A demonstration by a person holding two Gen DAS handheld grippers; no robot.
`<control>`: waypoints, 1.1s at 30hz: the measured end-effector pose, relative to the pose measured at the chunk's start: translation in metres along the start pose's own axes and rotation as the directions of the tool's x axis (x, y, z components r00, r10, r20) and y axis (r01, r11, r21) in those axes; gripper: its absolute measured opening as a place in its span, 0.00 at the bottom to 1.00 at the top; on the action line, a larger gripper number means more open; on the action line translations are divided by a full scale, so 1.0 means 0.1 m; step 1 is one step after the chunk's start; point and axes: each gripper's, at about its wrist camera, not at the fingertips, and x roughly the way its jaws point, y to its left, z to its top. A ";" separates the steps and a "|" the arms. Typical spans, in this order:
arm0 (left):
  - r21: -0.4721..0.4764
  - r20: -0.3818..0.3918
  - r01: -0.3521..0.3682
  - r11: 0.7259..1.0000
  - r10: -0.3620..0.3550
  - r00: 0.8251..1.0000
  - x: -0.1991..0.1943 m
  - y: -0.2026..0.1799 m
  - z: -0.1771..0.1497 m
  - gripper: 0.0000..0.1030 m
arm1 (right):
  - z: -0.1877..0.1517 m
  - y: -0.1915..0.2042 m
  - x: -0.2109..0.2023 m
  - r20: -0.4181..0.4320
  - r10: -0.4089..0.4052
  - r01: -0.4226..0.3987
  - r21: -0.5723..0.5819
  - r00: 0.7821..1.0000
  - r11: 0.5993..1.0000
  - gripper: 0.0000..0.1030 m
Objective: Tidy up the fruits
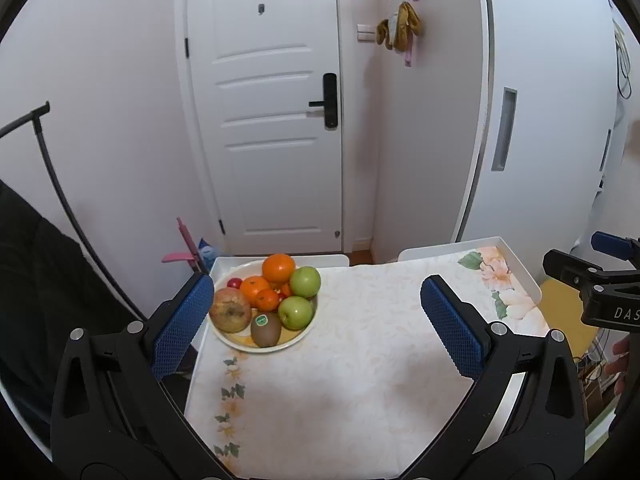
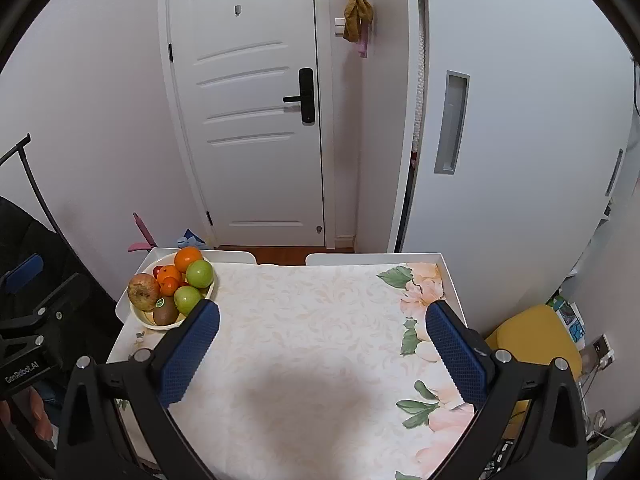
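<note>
Blue-padded hand-held grippers, left (image 1: pixel 316 320) and right (image 2: pixel 322 344), gape above the fruit bowl's (image 1: pixel 298 336) table (image 1: pixel 360 360).

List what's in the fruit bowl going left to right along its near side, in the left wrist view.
Reddish apple → kiwi with a sticker → green apple, all in the bowl.

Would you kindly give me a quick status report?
Left gripper and right gripper open, empty. Fruits piled in cream round bowl, far-left on floral tablecloth. Nothing in the way.
</note>
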 end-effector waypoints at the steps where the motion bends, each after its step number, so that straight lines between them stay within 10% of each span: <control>1: 0.001 0.000 0.001 1.000 -0.001 1.000 0.00 -0.01 0.00 1.00 | 0.00 0.00 0.00 0.000 -0.001 0.001 0.000 1.000 1.000 1.00; 33: 0.019 0.006 0.013 1.000 -0.013 1.000 0.01 -0.03 0.01 1.00 | 0.02 -0.03 0.00 0.000 -0.004 0.004 0.000 1.000 1.000 1.00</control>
